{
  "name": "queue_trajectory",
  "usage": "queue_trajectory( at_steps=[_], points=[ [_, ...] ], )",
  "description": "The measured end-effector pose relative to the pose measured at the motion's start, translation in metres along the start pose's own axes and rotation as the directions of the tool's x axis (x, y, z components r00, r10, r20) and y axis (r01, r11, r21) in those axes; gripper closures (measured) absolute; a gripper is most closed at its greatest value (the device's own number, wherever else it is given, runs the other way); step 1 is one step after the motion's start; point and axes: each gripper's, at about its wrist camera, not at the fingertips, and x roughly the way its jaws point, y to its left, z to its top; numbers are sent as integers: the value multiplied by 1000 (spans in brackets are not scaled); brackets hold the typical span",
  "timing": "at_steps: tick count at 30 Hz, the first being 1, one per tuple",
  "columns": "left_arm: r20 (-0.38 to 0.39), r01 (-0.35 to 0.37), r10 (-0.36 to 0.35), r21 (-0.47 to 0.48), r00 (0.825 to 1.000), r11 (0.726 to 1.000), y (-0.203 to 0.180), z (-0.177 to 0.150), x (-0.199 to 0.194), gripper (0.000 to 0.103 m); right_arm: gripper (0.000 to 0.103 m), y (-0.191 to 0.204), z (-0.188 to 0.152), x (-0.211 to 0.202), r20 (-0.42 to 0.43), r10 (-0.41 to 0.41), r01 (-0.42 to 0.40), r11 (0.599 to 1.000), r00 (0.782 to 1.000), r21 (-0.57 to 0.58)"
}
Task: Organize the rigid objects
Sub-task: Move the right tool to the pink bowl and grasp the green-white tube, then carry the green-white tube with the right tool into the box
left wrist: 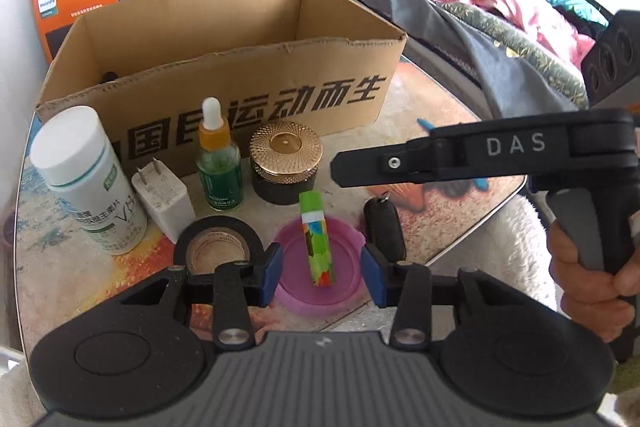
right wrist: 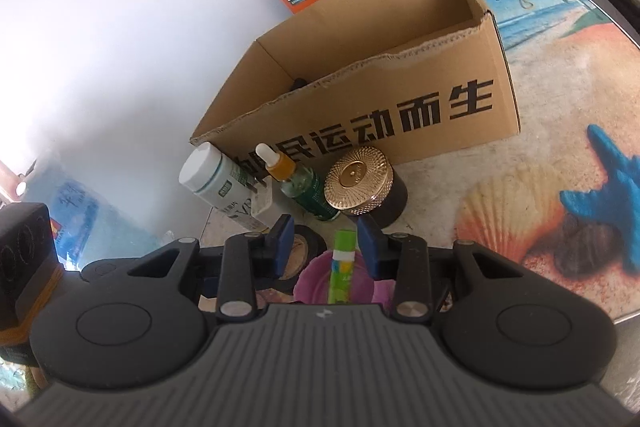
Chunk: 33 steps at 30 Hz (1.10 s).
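Green patterned plastic tube (left wrist: 319,241) lying across the round purple plastic lid (left wrist: 348,291) on the counter (left wrist: 432,131), between and beyond the spread fingers of both open, empty tools: left tool (left wrist: 322,275), right tool (right wrist: 325,247).

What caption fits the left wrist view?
Open left gripper over a green tube lying in a pink lid, cardboard box behind.
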Motion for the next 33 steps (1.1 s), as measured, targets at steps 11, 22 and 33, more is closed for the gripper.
queue_trajectory(
  at_steps=[11, 22, 33],
  points=[
    [-46, -44, 45, 26, 998, 999, -4, 2, 29, 74, 67, -4, -4, 14, -29, 17, -16, 1000, 999, 23],
    [-68, -76, 78, 35, 995, 997, -3, 0, 46, 84, 77, -11, -7, 30, -57, 47, -45, 998, 997, 42],
    [-3, -98, 98, 49, 995, 994, -9, 0, 37, 86, 89, -4, -8, 20, -7, 49, -49, 999, 999, 7]
  ],
)
